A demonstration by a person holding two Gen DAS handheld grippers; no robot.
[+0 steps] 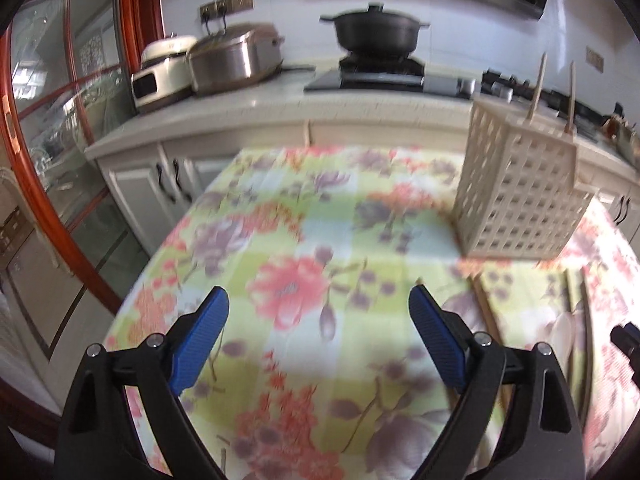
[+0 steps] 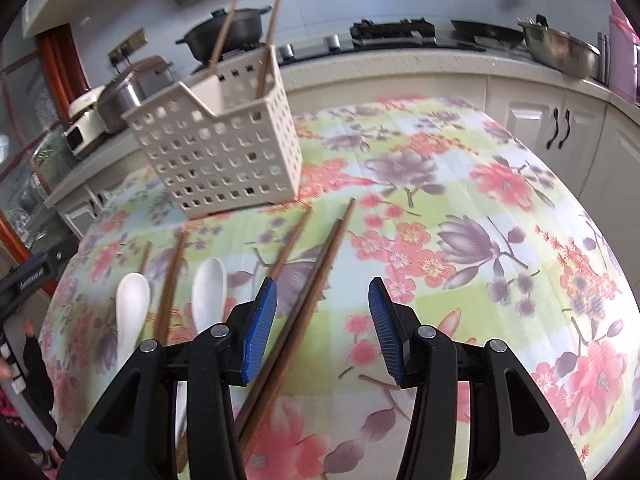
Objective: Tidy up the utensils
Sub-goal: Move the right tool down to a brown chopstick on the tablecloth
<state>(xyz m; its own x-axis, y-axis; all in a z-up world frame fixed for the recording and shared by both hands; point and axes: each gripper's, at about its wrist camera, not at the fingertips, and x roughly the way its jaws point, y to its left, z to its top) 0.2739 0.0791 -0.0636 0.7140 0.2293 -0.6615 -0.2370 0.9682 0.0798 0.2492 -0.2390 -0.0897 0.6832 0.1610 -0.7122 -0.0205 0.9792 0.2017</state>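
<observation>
A cream perforated utensil basket [image 2: 224, 148] stands on the floral tablecloth [image 2: 460, 248] with two brown chopsticks [image 2: 269, 36] upright in it. It also shows in the left wrist view [image 1: 520, 184]. Several brown chopsticks [image 2: 316, 276] and two white spoons [image 2: 132, 312] [image 2: 209, 292] lie flat in front of the basket. My right gripper [image 2: 323, 300] is open above a pair of those chopsticks, which run between its jaws. My left gripper [image 1: 319, 308] is open and empty over bare tablecloth, left of chopsticks [image 1: 486, 312] and a spoon [image 1: 562, 332].
Behind the table runs a white kitchen counter [image 1: 280, 108] with cabinets below. On it stand a rice cooker [image 1: 160, 72], a steel pot [image 1: 236, 58], a black pot on a hob [image 1: 374, 34] and a steel bowl [image 2: 560, 52]. A wood-framed glass door [image 1: 52, 152] is at left.
</observation>
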